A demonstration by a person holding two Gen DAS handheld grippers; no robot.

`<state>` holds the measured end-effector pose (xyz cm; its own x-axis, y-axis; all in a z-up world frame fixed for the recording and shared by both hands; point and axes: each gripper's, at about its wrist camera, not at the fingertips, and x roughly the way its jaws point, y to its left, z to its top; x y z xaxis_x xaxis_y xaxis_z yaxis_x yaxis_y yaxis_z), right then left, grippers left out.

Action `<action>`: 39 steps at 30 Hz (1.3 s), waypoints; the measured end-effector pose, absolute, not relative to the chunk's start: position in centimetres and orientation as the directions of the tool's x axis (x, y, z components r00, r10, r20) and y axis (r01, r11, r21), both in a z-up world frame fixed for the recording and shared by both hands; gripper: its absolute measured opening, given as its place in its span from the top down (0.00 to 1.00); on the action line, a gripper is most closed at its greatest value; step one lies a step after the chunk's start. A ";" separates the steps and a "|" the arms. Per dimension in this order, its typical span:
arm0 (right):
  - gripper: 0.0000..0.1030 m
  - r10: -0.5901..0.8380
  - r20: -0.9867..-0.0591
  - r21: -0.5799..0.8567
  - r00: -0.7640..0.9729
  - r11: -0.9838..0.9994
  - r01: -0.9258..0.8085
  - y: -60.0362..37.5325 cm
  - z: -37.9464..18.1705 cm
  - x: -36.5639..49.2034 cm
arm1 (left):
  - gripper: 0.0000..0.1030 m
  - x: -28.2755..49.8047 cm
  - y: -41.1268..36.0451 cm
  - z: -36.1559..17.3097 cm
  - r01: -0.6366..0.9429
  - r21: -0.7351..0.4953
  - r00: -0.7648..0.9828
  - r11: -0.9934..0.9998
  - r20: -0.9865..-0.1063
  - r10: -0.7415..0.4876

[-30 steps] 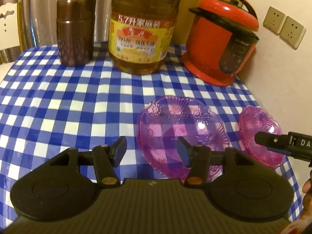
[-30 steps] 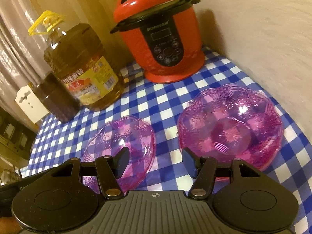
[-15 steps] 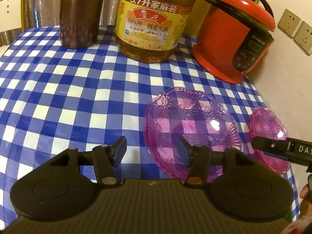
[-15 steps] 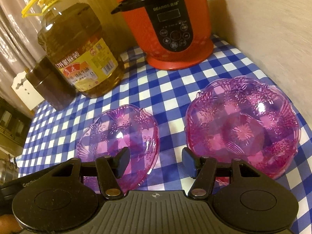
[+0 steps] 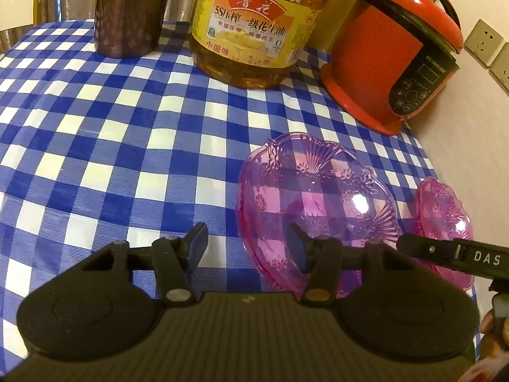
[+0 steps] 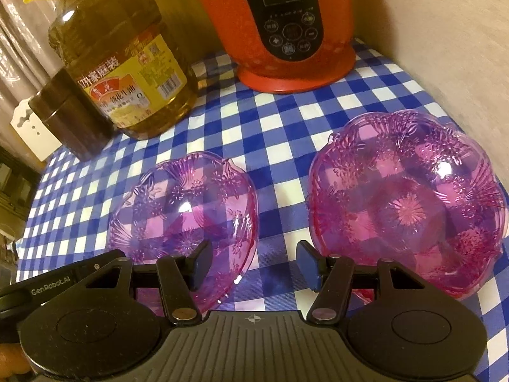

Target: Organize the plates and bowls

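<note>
Two clear pink plastic bowls sit side by side on the blue-checked tablecloth. The left bowl (image 5: pixel 315 197) (image 6: pixel 187 210) lies just ahead of my left gripper (image 5: pixel 246 248), whose open jaws straddle its near left rim. The right bowl (image 6: pixel 407 219) (image 5: pixel 445 219) is nearer the wall. My right gripper (image 6: pixel 253 264) is open and empty, hovering over the gap between the two bowls, near their front rims. The right gripper's body (image 5: pixel 455 256) crosses the right bowl in the left wrist view.
A large cooking oil bottle (image 5: pixel 254 28) (image 6: pixel 121 63), a dark brown canister (image 5: pixel 130 9) (image 6: pixel 66 121) and a red pressure cooker (image 5: pixel 394 54) (image 6: pixel 286 28) stand along the table's back. A beige wall (image 6: pixel 445 31) with sockets (image 5: pixel 483 41) borders the right.
Both grippers have moved forward and lower toward the bowls. The bowls have not moved, and both grippers have stayed open.
</note>
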<state>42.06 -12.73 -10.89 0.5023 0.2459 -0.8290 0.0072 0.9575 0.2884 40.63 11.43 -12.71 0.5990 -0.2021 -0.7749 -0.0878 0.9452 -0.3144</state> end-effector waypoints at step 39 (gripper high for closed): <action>0.88 0.273 -0.842 0.300 0.465 0.954 -0.016 -12.0 -12.1 42.5 | 0.87 40.8 10.8 -12.7 -0.069 -0.311 0.604 0.948 -0.769 -0.209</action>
